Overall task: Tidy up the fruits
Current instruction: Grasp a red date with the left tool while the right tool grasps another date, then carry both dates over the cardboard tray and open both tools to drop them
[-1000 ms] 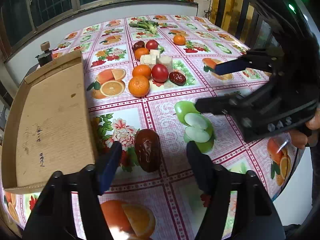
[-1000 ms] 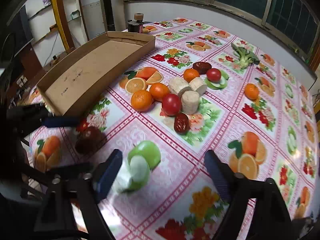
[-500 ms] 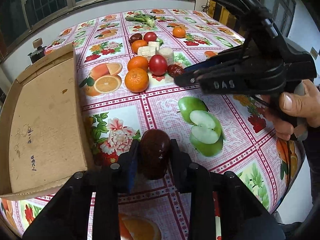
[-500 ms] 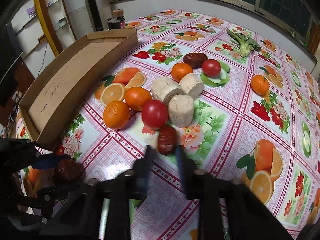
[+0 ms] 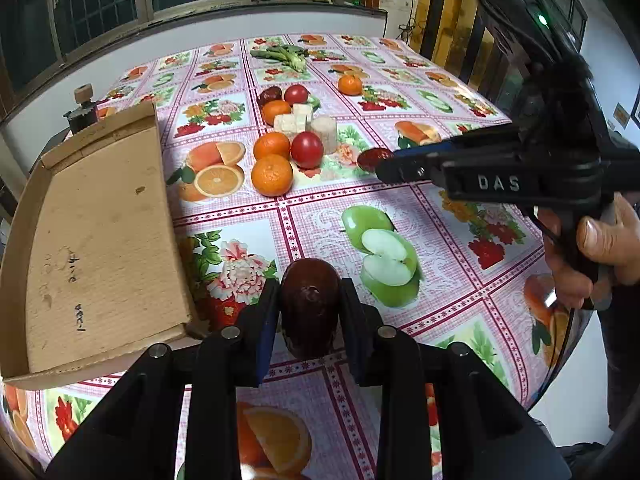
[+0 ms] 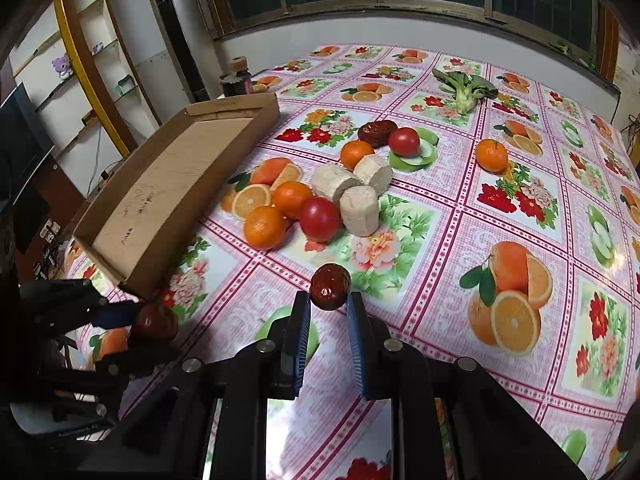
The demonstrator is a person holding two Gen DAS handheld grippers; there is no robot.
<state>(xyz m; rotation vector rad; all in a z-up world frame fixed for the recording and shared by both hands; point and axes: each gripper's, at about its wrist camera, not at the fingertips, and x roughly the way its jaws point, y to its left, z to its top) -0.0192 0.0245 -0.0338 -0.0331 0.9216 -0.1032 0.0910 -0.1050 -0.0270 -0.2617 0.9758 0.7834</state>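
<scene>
Dark red dates [image 5: 310,306], orange tangerines [image 5: 272,175] — on a pink, fruit-and-flower tablecloth [image 5: 440,264].

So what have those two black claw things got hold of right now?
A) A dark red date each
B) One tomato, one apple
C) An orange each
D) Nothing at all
A: the left gripper is clamped on a large dark date, and the right gripper pinches a smaller red date at its tips.

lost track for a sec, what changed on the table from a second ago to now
Both grippers closed on a dark red jujube each. The left gripper clamped the large jujube that lay between its open jaws. The right gripper swung from the printed green apple to the small jujube near the rice cakes and gripped it. The cardboard tray, oranges and tomatoes stayed put.
</scene>
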